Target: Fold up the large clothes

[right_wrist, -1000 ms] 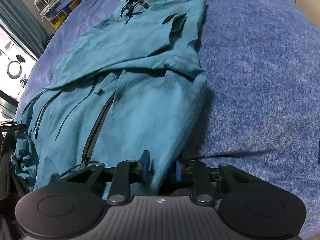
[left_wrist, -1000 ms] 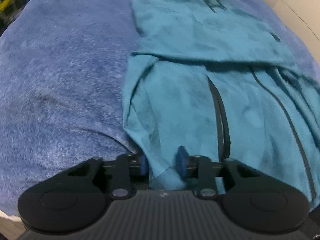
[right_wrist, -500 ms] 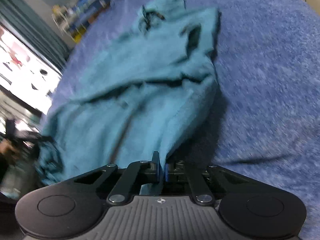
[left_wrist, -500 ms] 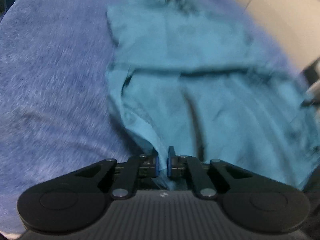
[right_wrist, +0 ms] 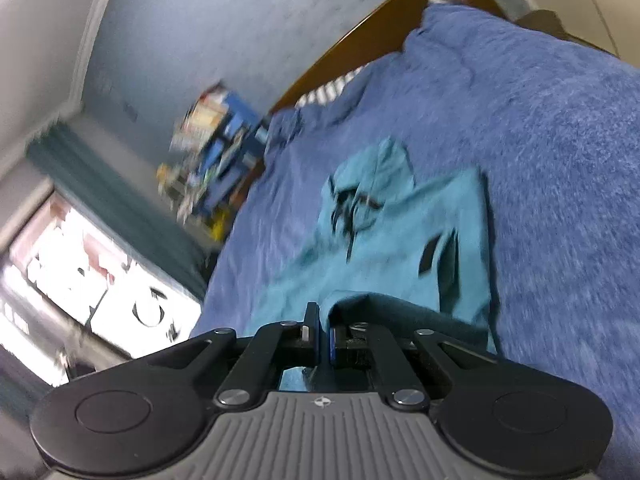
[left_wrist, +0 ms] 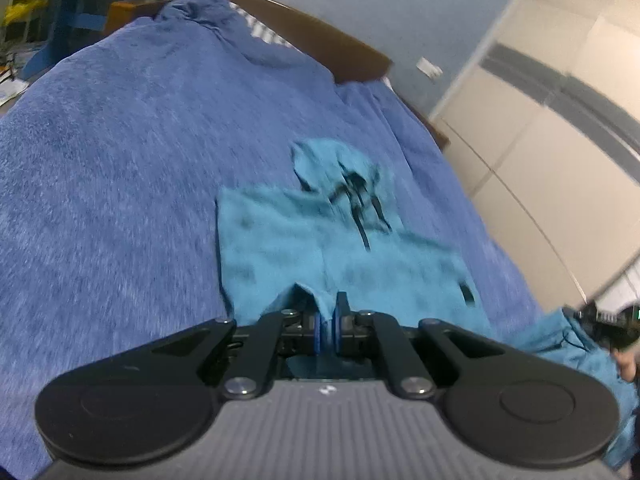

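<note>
**Teal hoodie pinched at its near hem by both claws**

Teal hoodie point(left_wrist: 352, 264) lies on the blue bedspread point(left_wrist: 120, 184), hood and black drawstrings at the far end toward the wooden headboard point(left_wrist: 320, 44). The left claw point(left_wrist: 327, 326) is clamped on the near edge of the fabric. The right claw point(right_wrist: 323, 340) likewise pinches a raised fold of the near hem.

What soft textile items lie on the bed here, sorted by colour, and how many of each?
Teal: 1, the hooded jacket, pinched at its hem by the left gripper and the right gripper.
Blue: 1, the blanket covering the bed.
Total: 2
</note>
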